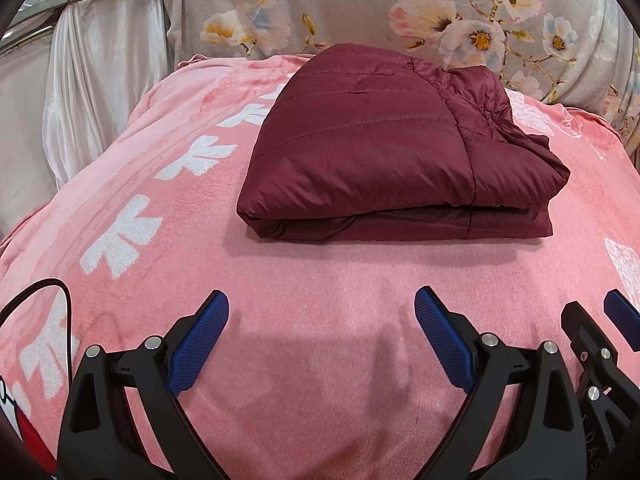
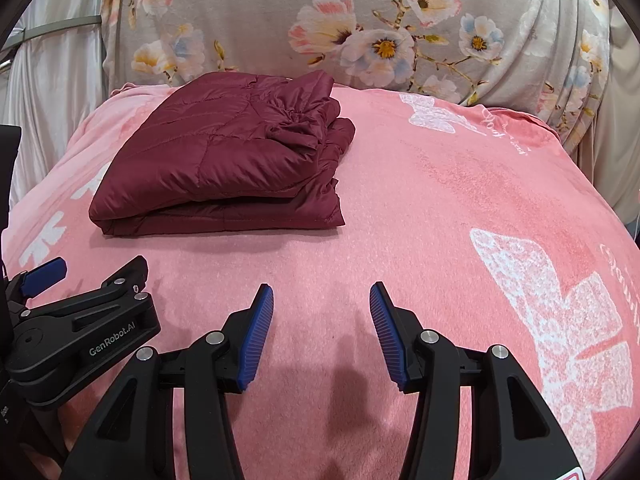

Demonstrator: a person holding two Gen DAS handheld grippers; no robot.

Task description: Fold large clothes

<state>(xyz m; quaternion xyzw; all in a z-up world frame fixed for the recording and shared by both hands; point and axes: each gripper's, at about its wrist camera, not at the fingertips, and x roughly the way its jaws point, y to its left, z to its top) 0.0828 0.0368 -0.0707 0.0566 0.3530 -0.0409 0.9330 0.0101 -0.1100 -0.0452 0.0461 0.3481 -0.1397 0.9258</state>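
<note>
A dark red quilted jacket (image 1: 384,152) lies folded into a thick, roughly rectangular bundle on a pink blanket (image 1: 320,272) that covers the whole work surface. From the left wrist view the bundle sits ahead of the left gripper (image 1: 322,312), well apart from its fingertips and slightly to the right of centre, with its folded edge facing the camera and a bunched, gathered part on its far right side. The left gripper hangs over bare blanket with its jaws spread wide and nothing between the blue pads (image 1: 200,340). From the right wrist view the same jacket (image 2: 224,160) lies ahead and off to the left of the right gripper (image 2: 322,300), again well clear of the fingertips; its layers are stacked, the upper fold puffier than the flat lower one. The right gripper also stands released, its jaws parted over the blanket with only pink fabric showing in the gap. The two grippers sit side by side, each showing at the edge of the other's view. White flower and butterfly prints (image 2: 560,320) mark the blanket. Behind it rises a grey floral cloth (image 2: 360,20), with a pale satin curtain (image 1: 100,100) at the left. No container shows in either view.
</note>
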